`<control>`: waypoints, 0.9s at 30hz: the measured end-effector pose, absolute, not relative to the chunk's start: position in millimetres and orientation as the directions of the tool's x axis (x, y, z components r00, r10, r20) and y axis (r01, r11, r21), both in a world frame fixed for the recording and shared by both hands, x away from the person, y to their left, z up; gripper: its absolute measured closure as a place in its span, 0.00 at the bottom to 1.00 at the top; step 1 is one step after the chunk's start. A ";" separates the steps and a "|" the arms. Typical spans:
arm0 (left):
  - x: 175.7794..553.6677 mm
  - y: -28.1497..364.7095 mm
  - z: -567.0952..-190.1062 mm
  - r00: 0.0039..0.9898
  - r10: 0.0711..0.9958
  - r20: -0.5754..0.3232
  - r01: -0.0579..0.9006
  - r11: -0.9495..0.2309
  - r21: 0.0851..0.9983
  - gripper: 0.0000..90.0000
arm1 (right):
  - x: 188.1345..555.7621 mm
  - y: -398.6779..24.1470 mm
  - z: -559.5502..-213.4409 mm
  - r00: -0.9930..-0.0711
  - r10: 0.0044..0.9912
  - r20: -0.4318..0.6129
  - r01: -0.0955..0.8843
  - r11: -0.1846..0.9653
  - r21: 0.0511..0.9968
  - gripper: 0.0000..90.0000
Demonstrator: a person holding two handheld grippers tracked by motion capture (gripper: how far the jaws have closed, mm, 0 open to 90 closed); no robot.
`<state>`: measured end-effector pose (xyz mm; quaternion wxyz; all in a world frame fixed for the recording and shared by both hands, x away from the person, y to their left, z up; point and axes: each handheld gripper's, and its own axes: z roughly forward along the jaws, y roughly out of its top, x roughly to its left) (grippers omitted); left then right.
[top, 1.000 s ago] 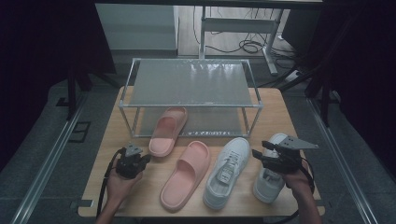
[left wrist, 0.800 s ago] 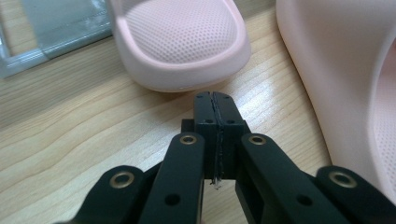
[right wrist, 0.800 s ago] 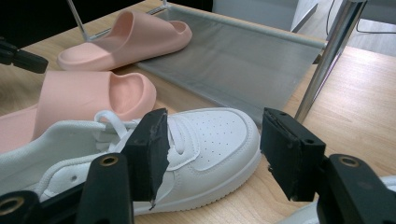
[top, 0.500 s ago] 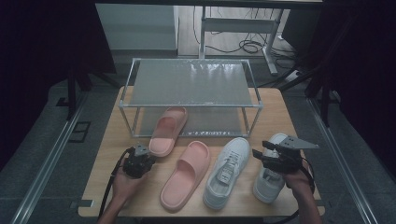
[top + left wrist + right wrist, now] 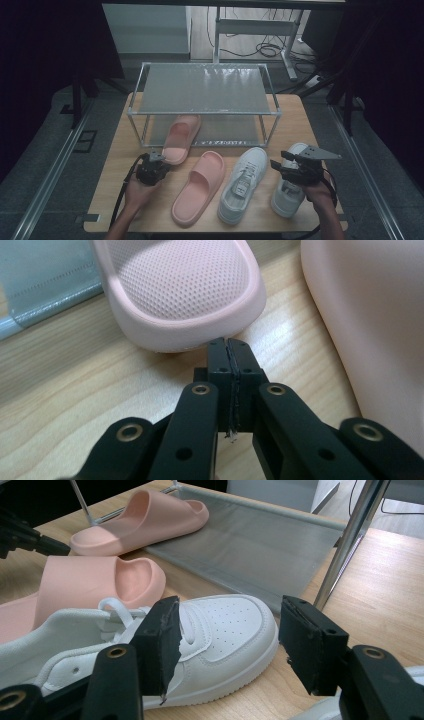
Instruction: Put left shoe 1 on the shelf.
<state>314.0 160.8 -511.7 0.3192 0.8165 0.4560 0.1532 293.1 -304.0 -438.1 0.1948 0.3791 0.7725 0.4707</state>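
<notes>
Left gripper (image 5: 230, 347), jaws clenched empty, at the slipper (image 5: 182, 290) heel's 6 o'clock; right gripper (image 5: 227, 640) jaws released. Slipper judged light, soft; grip heel rim.

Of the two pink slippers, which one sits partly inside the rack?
The pink slipper on the left: its toe end lies on the lower shelf of the rack, heel by the left gripper. The other pink slipper lies wholly on the table.

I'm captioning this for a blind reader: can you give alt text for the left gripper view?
The left gripper, jaws shut together on nothing, points at the rounded heel of a pink slipper lying on a wooden table. A second pink slipper lies at the right edge.
</notes>
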 end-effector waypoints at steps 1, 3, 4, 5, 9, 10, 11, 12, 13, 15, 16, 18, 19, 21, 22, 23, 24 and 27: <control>316.2 159.5 -511.9 0.538 0.842 -0.042 0.648 -0.381 0.659 0.99 | 293.2 -304.0 -438.3 -0.637 0.769 0.055 0.402 0.270 0.875 0.47; 320.9 157.3 -512.3 0.538 0.842 -0.042 0.650 -0.383 0.656 0.99 | 293.2 -303.9 -438.4 -0.637 0.769 0.056 0.404 0.270 0.874 0.47; 323.1 156.2 -512.1 0.537 0.842 -0.043 0.651 -0.382 0.656 0.99 | 293.2 -303.8 -438.5 -0.637 0.768 0.056 0.403 0.271 0.874 0.47; 325.3 154.7 -512.0 0.536 0.843 -0.044 0.652 -0.381 0.656 0.99 | 293.2 -304.0 -438.4 -0.638 0.768 0.056 0.404 0.272 0.873 0.47; 333.5 148.3 -511.7 0.547 0.837 -0.035 0.648 -0.396 0.651 0.99 | 293.5 -304.7 -438.6 -0.636 0.769 0.056 0.405 0.271 0.873 0.47; 335.3 146.4 -512.0 0.548 0.836 -0.034 0.648 -0.398 0.649 0.99 | 293.6 -304.9 -438.7 -0.636 0.770 0.056 0.405 0.271 0.873 0.47; 337.0 144.7 -512.2 0.545 0.838 -0.038 0.649 -0.392 0.652 1.00 | 293.6 -305.0 -438.7 -0.635 0.770 0.057 0.406 0.270 0.873 0.47; 339.0 143.0 -512.4 0.542 0.839 -0.040 0.652 -0.390 0.650 1.00 | 293.7 -305.2 -438.7 -0.635 0.770 0.056 0.405 0.270 0.874 0.47; 341.0 141.4 -512.4 0.544 0.838 -0.038 0.650 -0.393 0.651 1.00 | 293.8 -305.4 -438.7 -0.634 0.771 0.056 0.404 0.269 0.874 0.47; 344.9 138.1 -512.7 0.545 0.838 -0.035 0.649 -0.395 0.650 1.00 | 293.9 -305.3 -438.9 -0.634 0.771 0.056 0.405 0.270 0.873 0.47; 346.7 136.6 -512.8 0.544 0.838 -0.035 0.649 -0.395 0.651 1.00 | 293.9 -305.2 -439.0 -0.634 0.771 0.057 0.405 0.268 0.874 0.47; 351.0 134.4 -512.9 0.550 0.835 -0.028 0.644 -0.402 0.651 1.00 | 294.1 -305.3 -439.1 -0.634 0.772 0.056 0.405 0.269 0.874 0.47; 352.9 133.2 -513.0 0.549 0.836 -0.027 0.645 -0.403 0.650 1.00 | 294.1 -305.3 -439.1 -0.633 0.772 0.057 0.405 0.268 0.874 0.47; 356.5 131.6 -513.0 0.550 0.835 -0.018 0.645 -0.410 0.645 1.00 | 294.1 -305.5 -439.1 -0.633 0.772 0.057 0.406 0.268 0.874 0.47; 358.4 130.9 -513.0 0.549 0.836 -0.014 0.645 -0.413 0.642 1.00 | 294.1 -305.6 -439.1 -0.633 0.772 0.057 0.406 0.268 0.874 0.47; 360.1 130.2 -513.1 0.547 0.837 -0.016 0.646 -0.410 0.644 1.00 | 294.0 -305.8 -438.9 -0.633 0.772 0.057 0.407 0.269 0.873 0.47; 361.8 129.5 -513.1 0.543 0.839 -0.013 0.647 -0.408 0.644 1.00 | 294.0 -305.8 -438.9 -0.633 0.772 0.056 0.406 0.269 0.873 0.47; 367.0 127.4 -513.9 0.534 0.845 -0.014 0.649 -0.400 0.648 1.00 | 294.2 -305.9 -439.0 -0.633 0.772 0.057 0.407 0.269 0.873 0.47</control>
